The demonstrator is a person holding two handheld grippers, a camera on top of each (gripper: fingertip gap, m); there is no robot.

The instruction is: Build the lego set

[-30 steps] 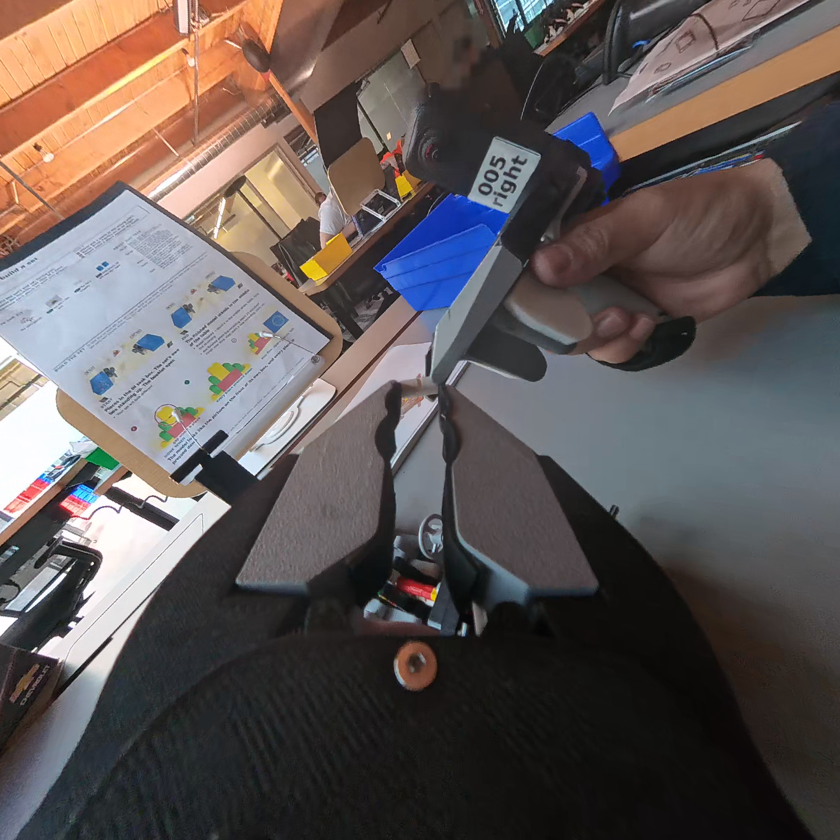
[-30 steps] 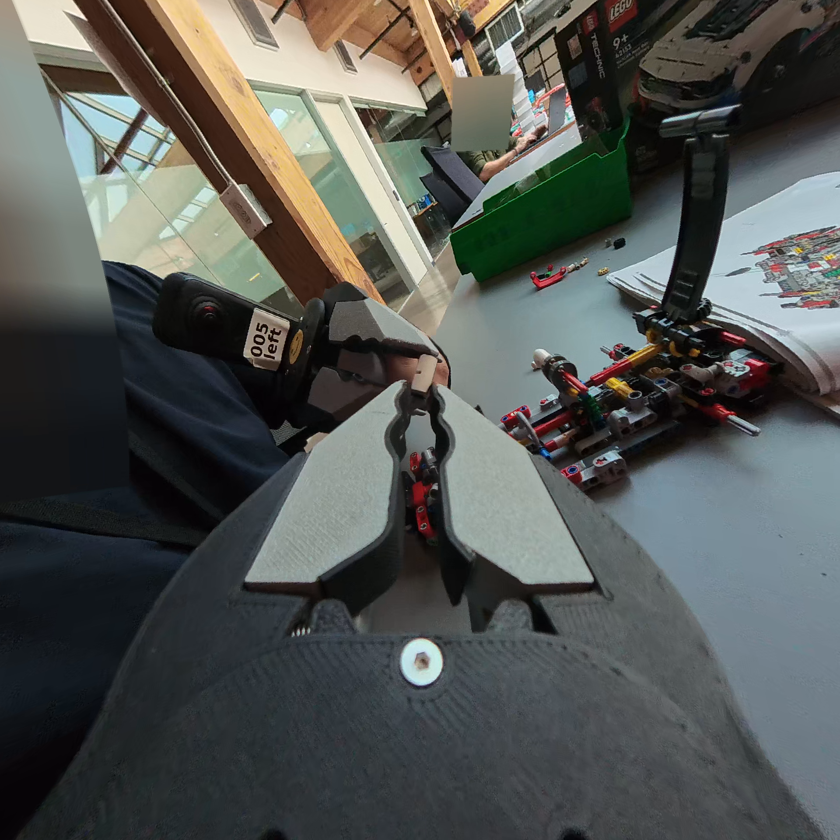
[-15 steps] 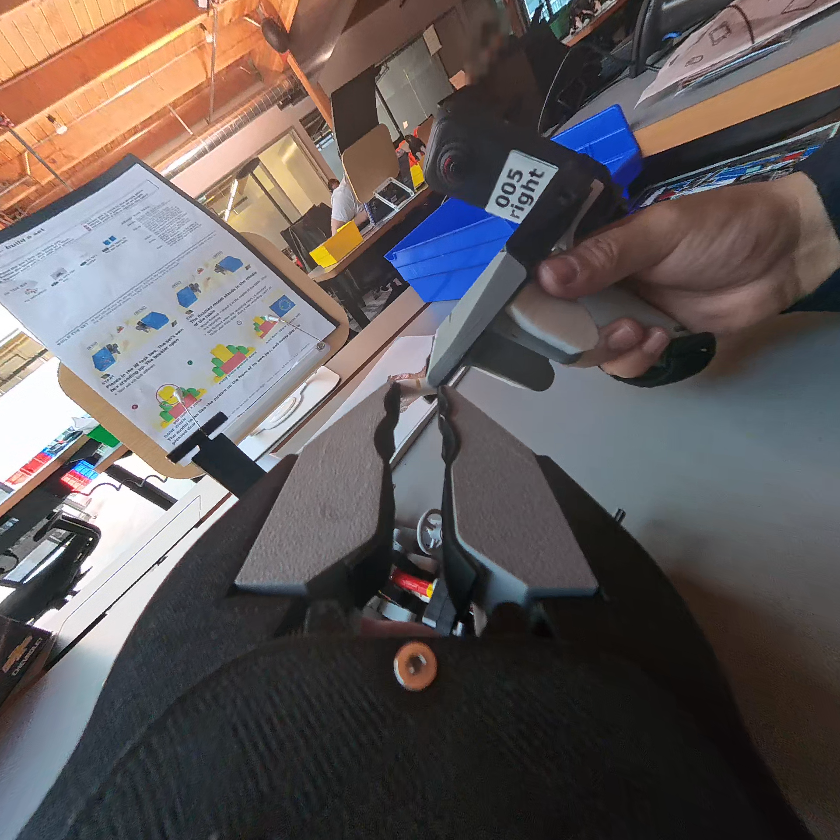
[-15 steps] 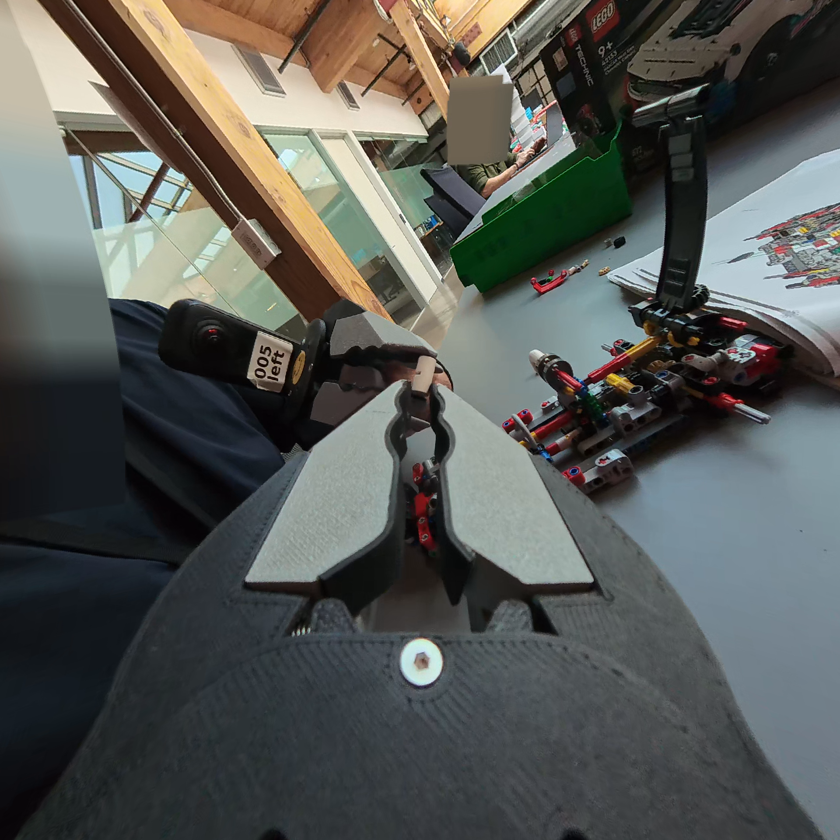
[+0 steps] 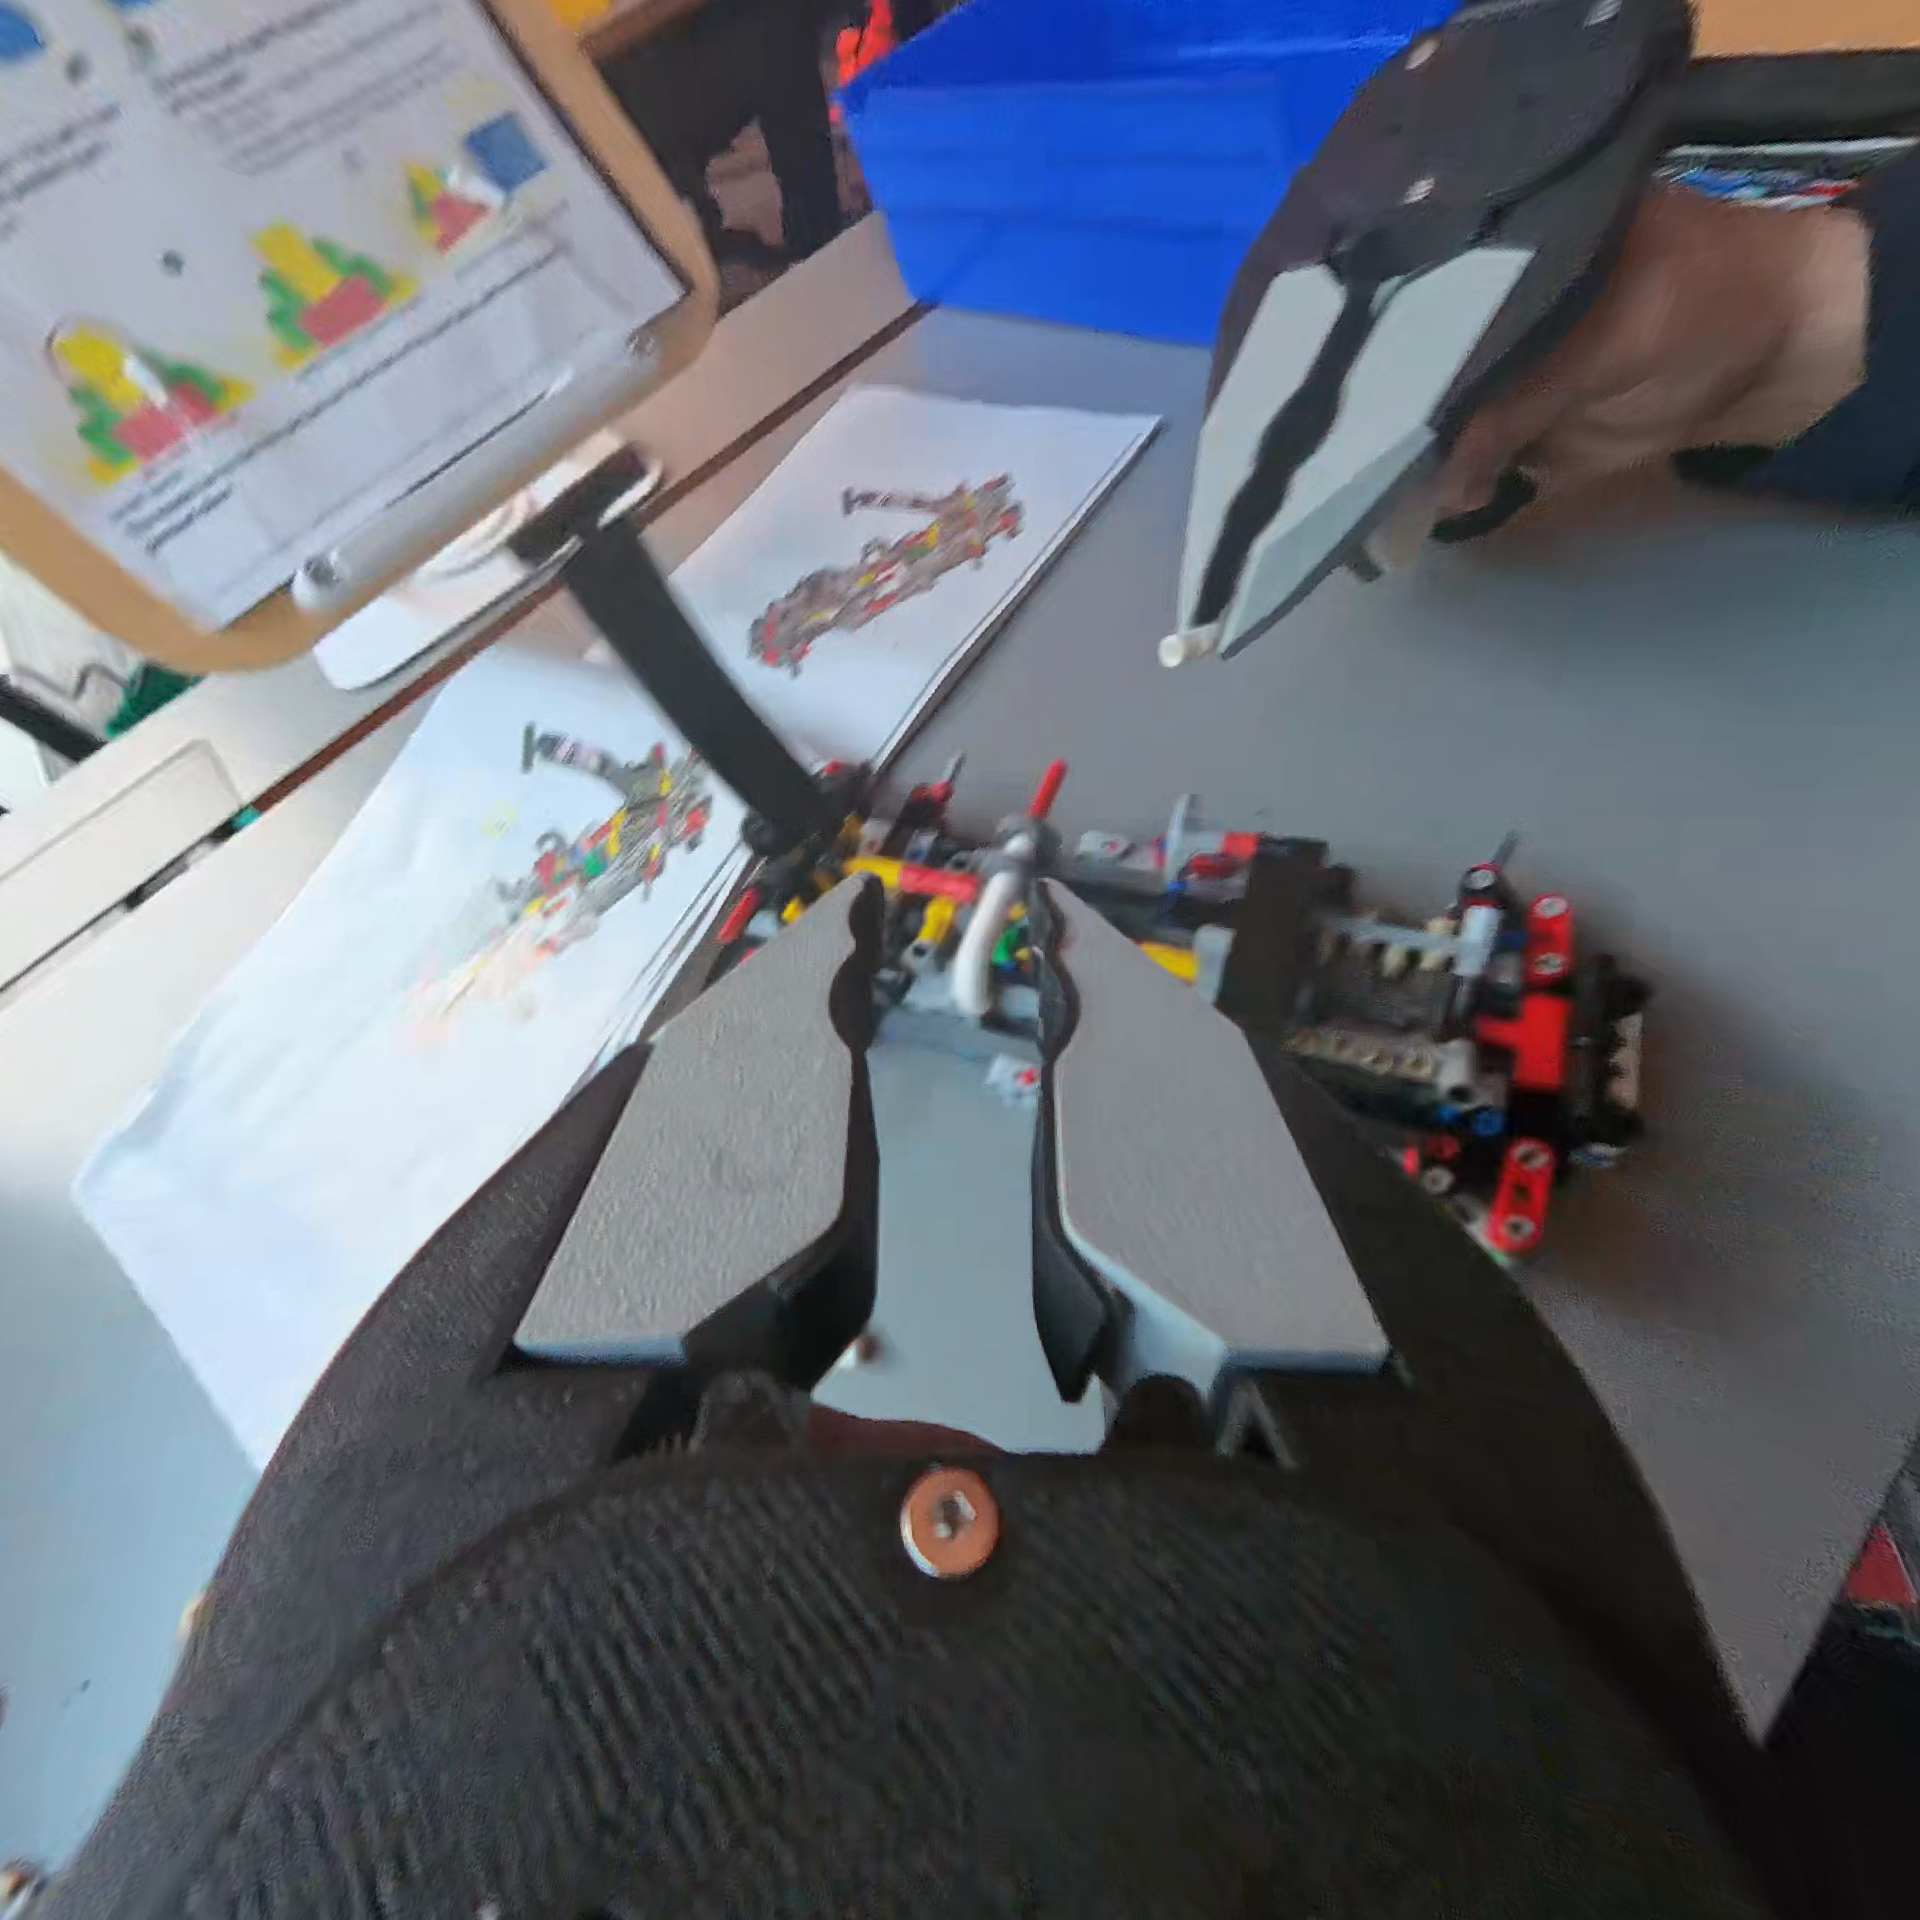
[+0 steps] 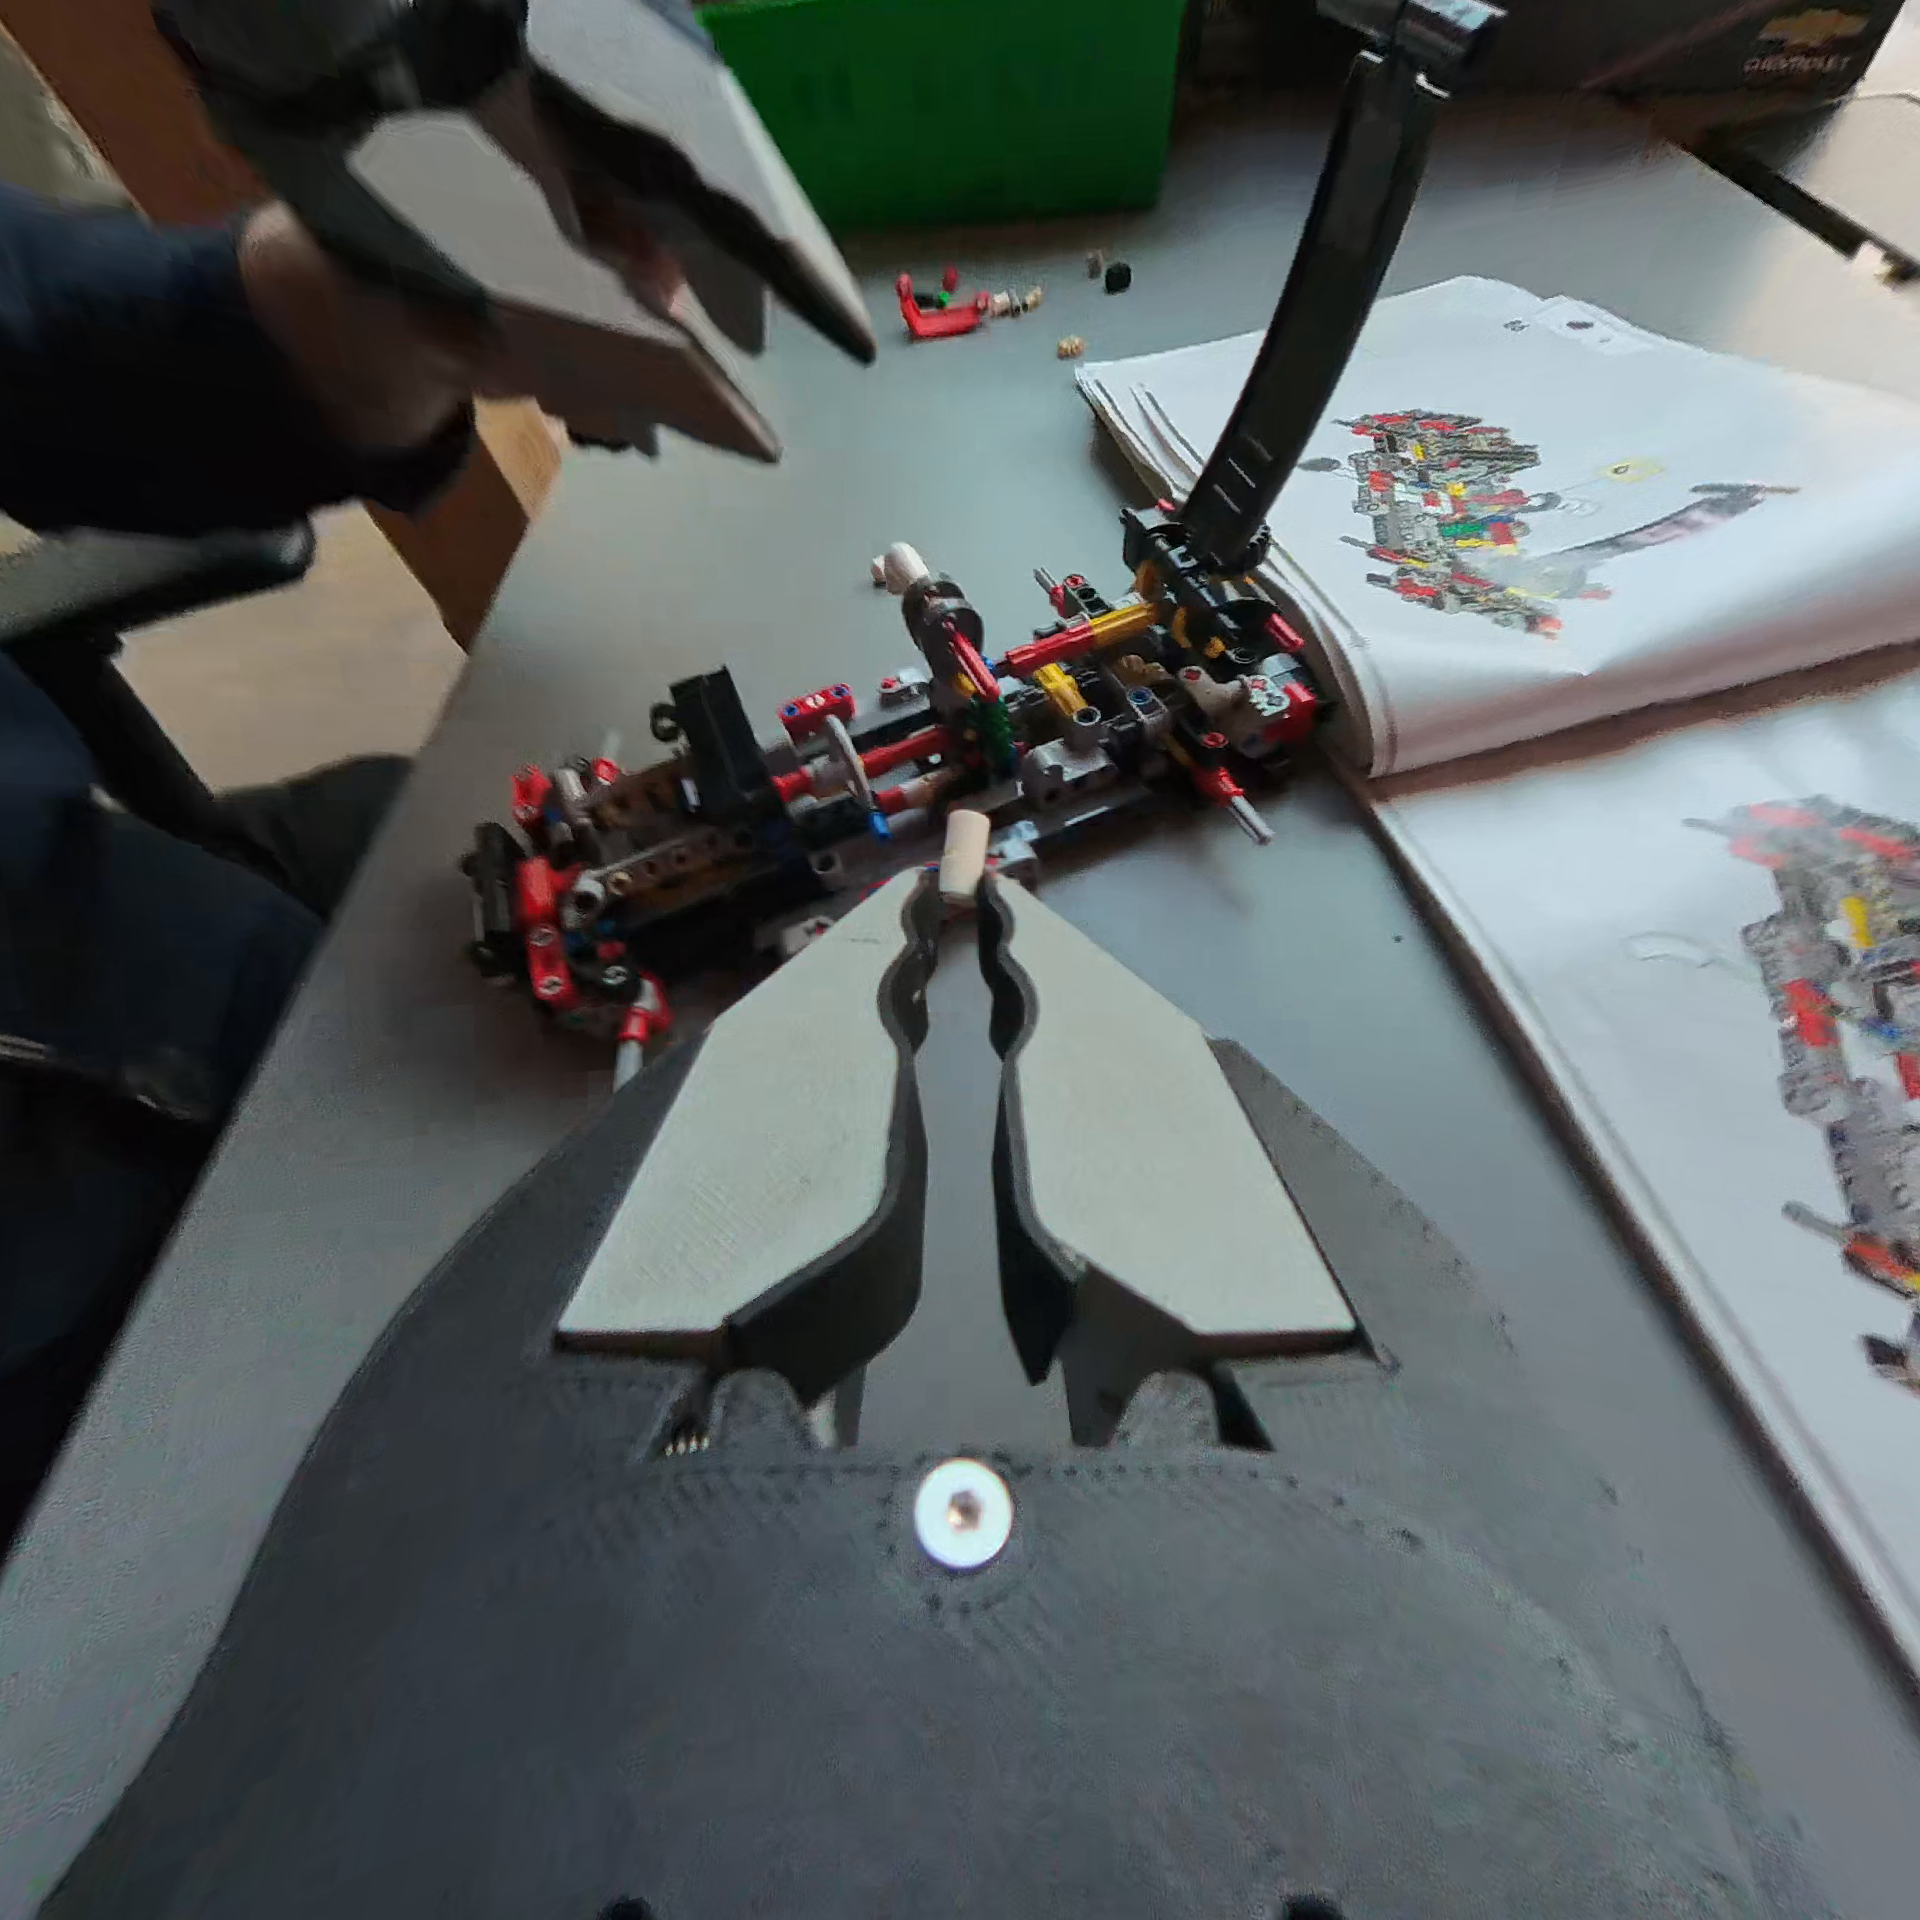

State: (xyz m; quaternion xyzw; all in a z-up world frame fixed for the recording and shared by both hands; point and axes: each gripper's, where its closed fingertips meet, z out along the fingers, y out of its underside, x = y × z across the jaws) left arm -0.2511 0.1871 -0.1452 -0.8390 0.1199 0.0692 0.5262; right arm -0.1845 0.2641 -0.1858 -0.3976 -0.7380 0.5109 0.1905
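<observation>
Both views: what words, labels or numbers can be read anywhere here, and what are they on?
Sheet on the board: lines of print, too blurred to read.
Dark box: a small pale wordmark, which I do not copy out.
Open booklet: coloured pictures only, any print too small.

A small tan peg [image 6: 963, 852] sits pinched upright above the brick-built chassis [image 6: 883, 748].

Each camera sits on its own tool and looks forward and down along the fingers, close to the grey bench [image 5: 1558, 727]. The two views face roughly opposite ways. Both share the brick-built chassis [image 5: 1403, 997] [image 6: 935, 727], the open instruction booklet [image 5: 416, 935] [image 6: 1558, 520], and the other tool.
</observation>
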